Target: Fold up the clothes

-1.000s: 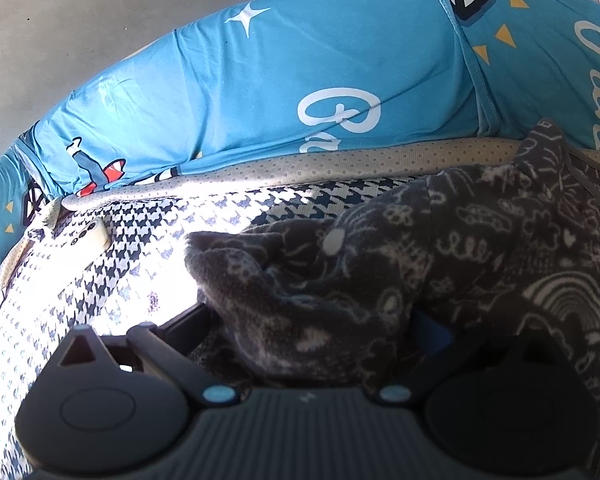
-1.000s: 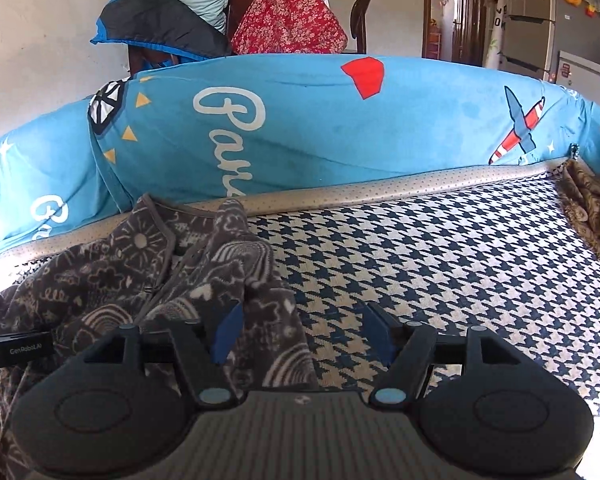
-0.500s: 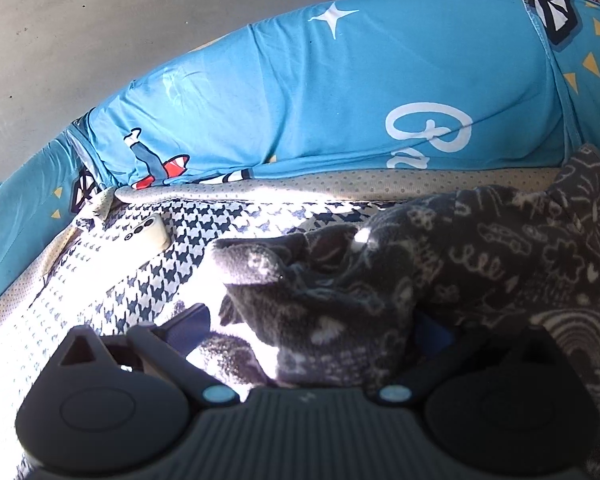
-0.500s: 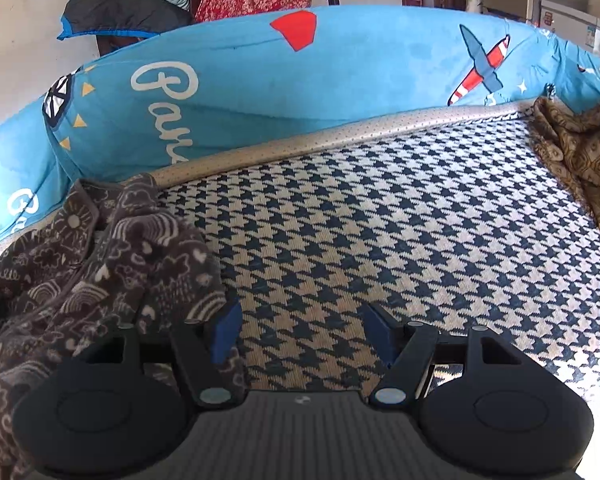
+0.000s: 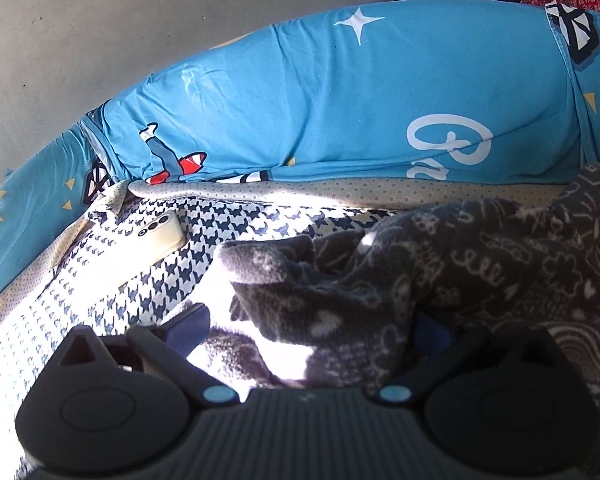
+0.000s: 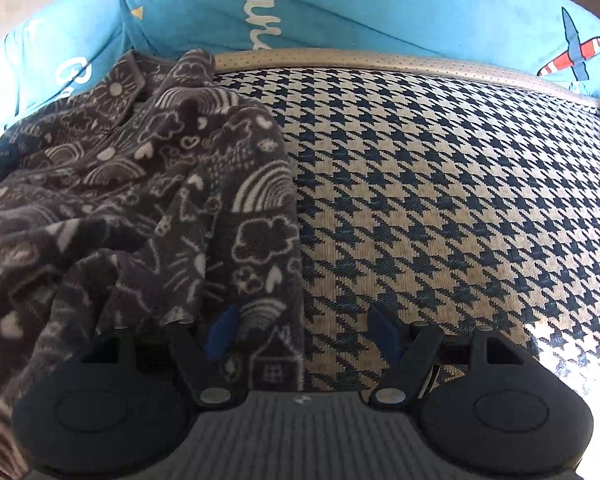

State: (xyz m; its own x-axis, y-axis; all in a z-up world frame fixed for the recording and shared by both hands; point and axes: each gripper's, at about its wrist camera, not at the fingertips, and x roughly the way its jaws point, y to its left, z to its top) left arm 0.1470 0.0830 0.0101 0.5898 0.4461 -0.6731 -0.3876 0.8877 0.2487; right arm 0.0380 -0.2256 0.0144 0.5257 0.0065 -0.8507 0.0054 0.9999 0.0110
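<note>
Garment (image 6: 148,184), dark doodle-print fleece, lies bunched on houndstooth mat (image 6: 440,184). Right gripper (image 6: 304,334), jaws just widening, straddles its near edge, apparently to pinch it. Left gripper (image 5: 312,328) spread around bunched fleece, grip uncertain.

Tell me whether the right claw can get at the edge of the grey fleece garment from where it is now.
Probably yes. The right claw is open, and the grey fleece garment already has its edge lying between the fingers on the houndstooth cover, with nothing over it.
</note>
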